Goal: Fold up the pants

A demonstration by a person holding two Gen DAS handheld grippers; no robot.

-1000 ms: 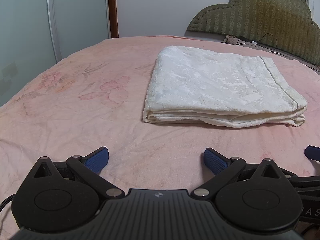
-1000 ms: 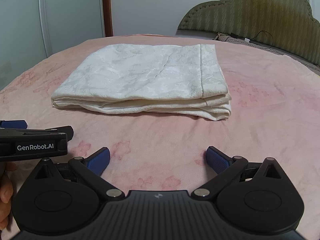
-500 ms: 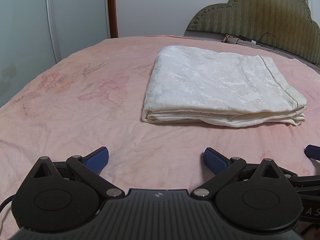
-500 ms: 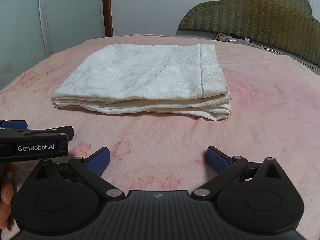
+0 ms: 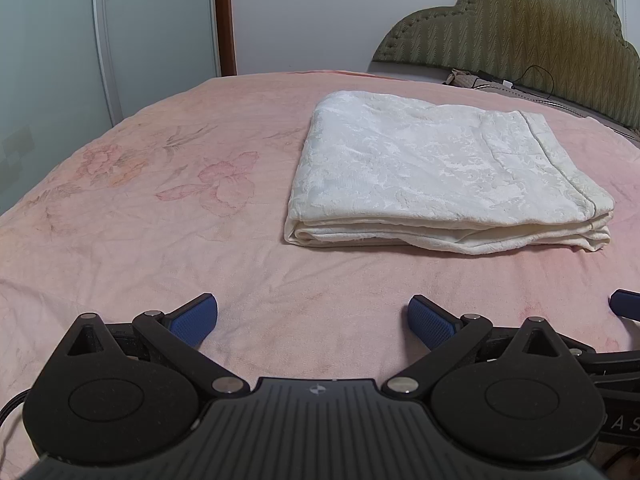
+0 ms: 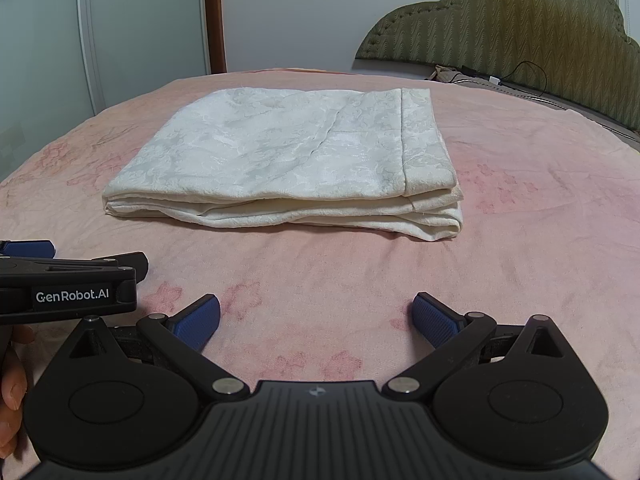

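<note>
Jaws wide on both sides, nothing between them. On the left gripper (image 5: 313,316) the blue pads (image 5: 194,318) sit far apart with only pink bedspread (image 5: 160,220) showing in the gap. Same story on the right gripper (image 6: 316,316): pads spread, empty, low over the bed. The two tools sit side by side, the left one's black body poking into the right wrist view at its left edge.

Out ahead lie the pants (image 5: 436,176), cream-white with a woven pattern, well clear of both grippers. They rest on the bedspread as a neat rectangular stack, several layers showing along the near edge (image 6: 280,212), a stitched band running down the right side. From the left view the stack lies ahead and to the right; from the right view, almost dead centre. Beyond it rises the padded headboard (image 6: 520,28).

By the look of it, the folding is done or all but done: edges line up and no loose leg trails out. If anything is left, it calls for little more than a tidy of that slightly sagging near-right corner (image 6: 440,228), or simply drawing both grippers away.
</note>
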